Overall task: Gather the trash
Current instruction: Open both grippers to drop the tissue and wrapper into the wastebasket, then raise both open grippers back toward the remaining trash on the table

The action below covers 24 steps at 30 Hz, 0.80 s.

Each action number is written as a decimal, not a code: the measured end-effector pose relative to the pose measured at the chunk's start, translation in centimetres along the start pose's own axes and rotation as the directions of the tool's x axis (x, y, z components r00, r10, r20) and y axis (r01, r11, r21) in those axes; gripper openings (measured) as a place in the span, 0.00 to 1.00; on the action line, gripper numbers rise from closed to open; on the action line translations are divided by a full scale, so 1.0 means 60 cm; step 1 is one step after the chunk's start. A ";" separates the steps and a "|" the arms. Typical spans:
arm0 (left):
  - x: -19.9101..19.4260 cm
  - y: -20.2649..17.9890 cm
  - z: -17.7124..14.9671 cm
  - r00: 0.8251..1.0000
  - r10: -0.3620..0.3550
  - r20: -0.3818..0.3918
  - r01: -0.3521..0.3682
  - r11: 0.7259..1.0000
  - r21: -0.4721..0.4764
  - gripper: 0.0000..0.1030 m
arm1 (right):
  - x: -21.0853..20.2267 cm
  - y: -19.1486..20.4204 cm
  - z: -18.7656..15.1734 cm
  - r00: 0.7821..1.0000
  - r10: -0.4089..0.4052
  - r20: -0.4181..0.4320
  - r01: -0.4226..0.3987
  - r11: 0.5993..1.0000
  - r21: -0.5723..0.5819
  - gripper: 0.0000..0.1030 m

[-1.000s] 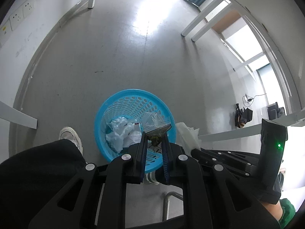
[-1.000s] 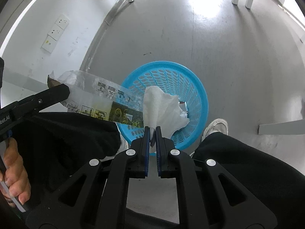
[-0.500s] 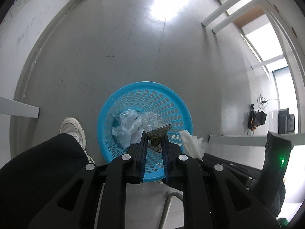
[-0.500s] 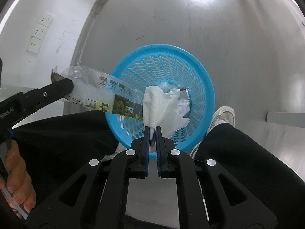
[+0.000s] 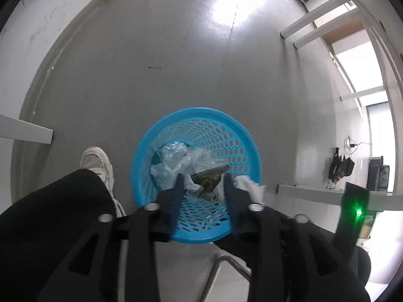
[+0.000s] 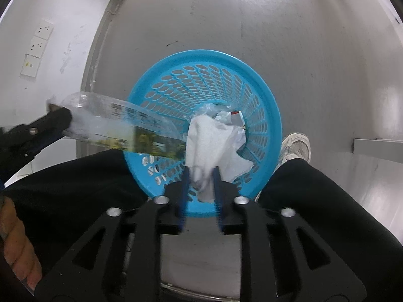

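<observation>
Pointing steeply down between the seated person's black-trousered knees, both grippers hang above a round blue basket (image 5: 245,136) of perforated plastic on a smooth grey floor (image 5: 151,50). The left gripper (image 5: 202,176) has just been opening: its jaws stand apart with a clear crinkled wrapper (image 5: 209,173) between them, and no pad visibly presses on it. The right gripper (image 6: 201,173) has likewise just been opening, a soft white tissue (image 6: 211,141) hanging loose between its parted jaws. Crumpled clear film (image 5: 171,156) lies in the basket bottom. Only the right wrist view shows the wrapper's full length, with black printed panels and a yellow-green label, too blurred to read, and wall sockets (image 6: 40,42). Only the left wrist view shows a green indicator light (image 5: 359,212) on the other tool and a pale sneaker (image 5: 97,158).
</observation>
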<state>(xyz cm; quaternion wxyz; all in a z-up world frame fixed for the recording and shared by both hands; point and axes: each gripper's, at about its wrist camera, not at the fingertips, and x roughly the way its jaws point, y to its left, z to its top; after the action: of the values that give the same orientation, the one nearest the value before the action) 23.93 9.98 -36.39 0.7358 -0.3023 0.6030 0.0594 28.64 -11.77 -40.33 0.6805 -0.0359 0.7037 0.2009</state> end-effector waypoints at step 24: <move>-0.146 -0.033 -0.098 0.980 0.069 0.185 -0.104 0.976 0.189 0.45 | -0.164 0.047 -0.092 0.964 -0.058 0.261 0.097 0.985 -0.143 0.52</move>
<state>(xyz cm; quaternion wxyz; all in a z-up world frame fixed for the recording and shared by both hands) 17.50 7.79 -28.10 0.8097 -0.1946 0.5506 0.0580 23.23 -13.19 -30.15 0.7681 -0.0898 0.5905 0.2309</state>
